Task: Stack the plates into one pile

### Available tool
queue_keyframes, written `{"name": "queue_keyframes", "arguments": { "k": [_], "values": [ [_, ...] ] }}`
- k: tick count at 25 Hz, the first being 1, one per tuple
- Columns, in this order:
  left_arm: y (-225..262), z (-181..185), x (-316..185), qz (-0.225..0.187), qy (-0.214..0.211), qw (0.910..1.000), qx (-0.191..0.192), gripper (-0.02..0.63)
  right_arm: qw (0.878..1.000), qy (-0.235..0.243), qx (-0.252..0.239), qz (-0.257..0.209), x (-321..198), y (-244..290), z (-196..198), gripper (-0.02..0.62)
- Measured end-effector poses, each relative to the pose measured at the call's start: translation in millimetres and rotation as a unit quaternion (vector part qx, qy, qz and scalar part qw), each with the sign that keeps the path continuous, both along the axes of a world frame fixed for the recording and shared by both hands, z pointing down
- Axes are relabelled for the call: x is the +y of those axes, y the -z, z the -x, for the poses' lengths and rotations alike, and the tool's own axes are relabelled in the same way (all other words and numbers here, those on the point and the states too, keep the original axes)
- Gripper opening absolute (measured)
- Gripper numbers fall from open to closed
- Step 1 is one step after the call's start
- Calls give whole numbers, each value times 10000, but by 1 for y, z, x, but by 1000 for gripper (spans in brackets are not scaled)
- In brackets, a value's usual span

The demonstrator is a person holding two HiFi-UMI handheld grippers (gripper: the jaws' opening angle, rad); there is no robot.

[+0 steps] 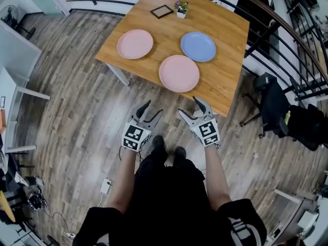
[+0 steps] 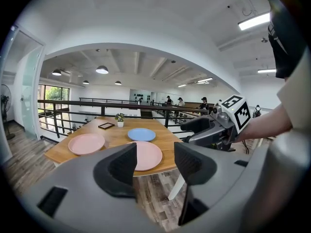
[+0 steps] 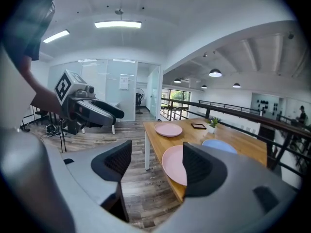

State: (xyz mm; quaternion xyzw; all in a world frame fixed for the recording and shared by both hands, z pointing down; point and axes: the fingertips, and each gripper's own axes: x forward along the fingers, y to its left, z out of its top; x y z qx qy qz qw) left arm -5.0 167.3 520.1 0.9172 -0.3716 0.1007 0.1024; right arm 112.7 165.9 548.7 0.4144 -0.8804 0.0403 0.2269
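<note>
- The 3 plates lie apart on the wooden table (image 1: 223, 78), none stacked yet. The near pink plate (image 1: 179, 73) sits close to the table's near edge. The blue plate (image 1: 198, 46) lies just beyond it toward the right edge. The far pink plate (image 1: 135, 43) is by the left edge, well apart from the other 2.
- A small picture frame (image 1: 162, 11) and a potted plant (image 1: 181, 9) stand at the far edge, clear of the plates, so they should not hinder stacking.
- The left gripper (image 1: 152, 108) is released, its jaws spread with nothing between them. It hangs over the plank floor (image 1: 77, 111), short of the near edge.
- The right gripper (image 1: 188, 106) is likewise released and empty. It is just short of the near edge and is the closer of the 2 to the near pink plate.
- Both point at the table and slightly downward, side by side. This reads as an approach with jaws ready for a rim. I judge that stacking has not begun and that the near pink plate is the handiest first pick.
- The plates look flat with low rims, so a jaw will probably need to slip under an edge.
- No brand, label or readable writing shows on the plates or table. The only print is the black-and-white square marker on each gripper's cube (image 1: 136, 136), a pattern and not text.
</note>
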Motion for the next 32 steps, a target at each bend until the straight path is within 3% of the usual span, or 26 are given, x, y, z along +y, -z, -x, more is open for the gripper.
{"name": "queue_keyframes", "arguments": {
  "k": [9,15,32],
  "values": [
    [-3,14,-22,9,-293,9996,26,239,9994,-343,25,-25,-15,-7,13,337],
    [-8,4,-27,-28,-494,9988,-23,239,9983,-570,98,97,-13,-20,1,336],
    [-20,-4,-70,83,-466,9988,-108,239,9973,-639,249,257,-51,-45,-17,331]
  ]
}}
